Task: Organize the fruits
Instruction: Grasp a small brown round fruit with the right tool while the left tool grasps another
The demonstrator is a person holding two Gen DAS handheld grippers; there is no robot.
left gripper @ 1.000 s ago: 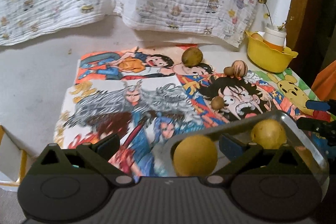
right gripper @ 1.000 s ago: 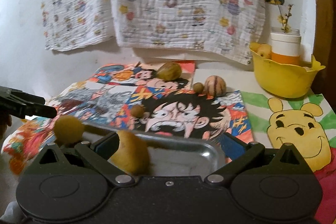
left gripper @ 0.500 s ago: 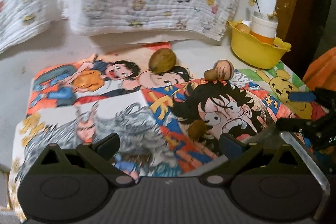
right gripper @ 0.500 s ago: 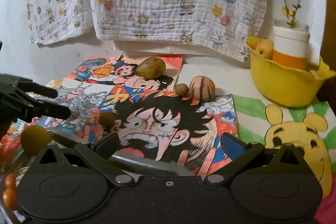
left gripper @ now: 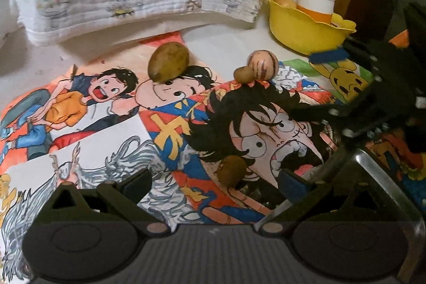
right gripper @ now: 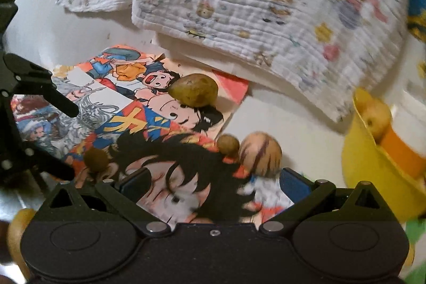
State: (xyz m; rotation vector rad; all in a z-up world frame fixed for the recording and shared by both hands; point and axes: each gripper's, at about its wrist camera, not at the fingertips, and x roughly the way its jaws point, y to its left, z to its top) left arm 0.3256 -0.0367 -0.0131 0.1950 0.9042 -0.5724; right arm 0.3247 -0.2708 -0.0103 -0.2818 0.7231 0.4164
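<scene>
Both claws have swung forward off the metal tray [left gripper: 383, 177] and are now lined up on the loose fruit, so the tray drop-off looks done and it's on to the next pick, I reckon. A second ago both views were filled with the tray and the yellow fruits sitting in it; now only its corner shows at the near right of the left view, and the posters [left gripper: 111, 124] fill the frame.

The left claw [left gripper: 215, 182] is wide open with nothing in it, and the small brown fruit [left gripper: 231, 170] sits right between its fingers, just ahead. Pretty sure that's its target.

The right claw [right gripper: 210, 182] is also spread wide and empty. It has moved up much closer to the striped fruit [right gripper: 260, 154] and the little round brown one [right gripper: 228, 145] touching it, both just past its right finger.

The big oval fruit [left gripper: 168, 62] sits further back on the posters. The yellow bowl [left gripper: 303, 31] is far right on the worktop with a fruit and a white jar [left gripper: 316, 0] in it.
</scene>
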